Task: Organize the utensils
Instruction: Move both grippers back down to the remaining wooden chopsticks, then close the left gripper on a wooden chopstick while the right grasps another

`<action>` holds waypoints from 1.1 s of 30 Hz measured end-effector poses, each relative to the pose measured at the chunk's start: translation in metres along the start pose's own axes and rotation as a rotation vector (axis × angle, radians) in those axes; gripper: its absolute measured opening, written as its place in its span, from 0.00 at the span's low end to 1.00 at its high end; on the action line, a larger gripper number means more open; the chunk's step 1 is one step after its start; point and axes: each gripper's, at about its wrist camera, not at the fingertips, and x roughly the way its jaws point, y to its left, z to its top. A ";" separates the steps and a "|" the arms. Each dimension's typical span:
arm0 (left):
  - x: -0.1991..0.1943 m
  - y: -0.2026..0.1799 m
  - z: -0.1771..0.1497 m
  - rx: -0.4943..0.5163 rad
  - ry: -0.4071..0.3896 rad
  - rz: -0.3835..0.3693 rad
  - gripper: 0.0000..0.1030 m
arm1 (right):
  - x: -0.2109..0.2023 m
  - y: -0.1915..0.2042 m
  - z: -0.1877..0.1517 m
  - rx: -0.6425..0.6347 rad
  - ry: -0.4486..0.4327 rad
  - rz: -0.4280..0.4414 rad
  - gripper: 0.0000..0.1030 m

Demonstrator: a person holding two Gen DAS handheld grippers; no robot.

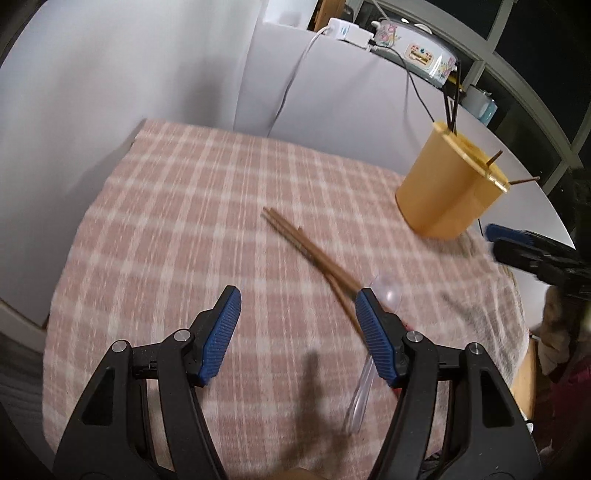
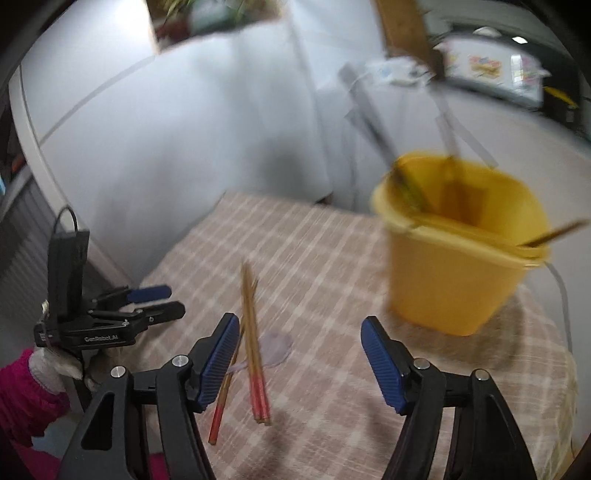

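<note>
Several brown chopsticks [image 1: 306,245] with red ends lie loose on the pink checked cloth [image 1: 166,221]; they also show in the right wrist view [image 2: 253,343]. A clear plastic spoon [image 1: 386,290] lies beside them, partly hidden by my left gripper's right finger. A yellow utensil holder [image 1: 445,184] stands at the cloth's far right with chopsticks sticking out of it; it also shows in the right wrist view [image 2: 458,247]. My left gripper [image 1: 295,302] is open and empty above the cloth. My right gripper [image 2: 297,330] is open and empty, near the chopsticks.
White panels [image 1: 129,66] stand behind the table. A white adapter [image 1: 349,31] with a cable and a flowered appliance [image 1: 417,51] sit beyond them. The right gripper [image 1: 532,251] shows at the right edge; the left gripper [image 2: 110,317], held by a gloved hand, shows at the left.
</note>
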 end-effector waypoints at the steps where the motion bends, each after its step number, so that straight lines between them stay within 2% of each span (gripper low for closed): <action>1: 0.000 0.001 -0.003 0.000 0.005 -0.001 0.64 | 0.010 0.004 0.002 -0.013 0.032 0.008 0.53; 5: 0.002 0.002 -0.007 0.001 0.012 0.000 0.64 | 0.045 0.019 0.005 -0.066 0.145 0.048 0.38; 7: 0.002 0.003 -0.008 -0.009 0.013 -0.006 0.64 | 0.064 0.025 0.009 -0.078 0.198 0.075 0.34; 14: 0.009 0.010 -0.014 -0.029 0.031 0.018 0.64 | 0.104 0.039 0.016 -0.103 0.281 0.089 0.21; 20: 0.011 0.013 -0.015 -0.028 0.036 0.015 0.64 | 0.123 0.047 0.016 -0.155 0.336 0.048 0.16; 25: 0.011 0.013 -0.016 -0.022 0.037 0.015 0.64 | 0.131 0.048 0.014 -0.164 0.360 0.047 0.12; 33: 0.015 0.011 -0.010 -0.022 0.036 0.008 0.56 | 0.124 0.029 0.012 -0.057 0.336 0.057 0.11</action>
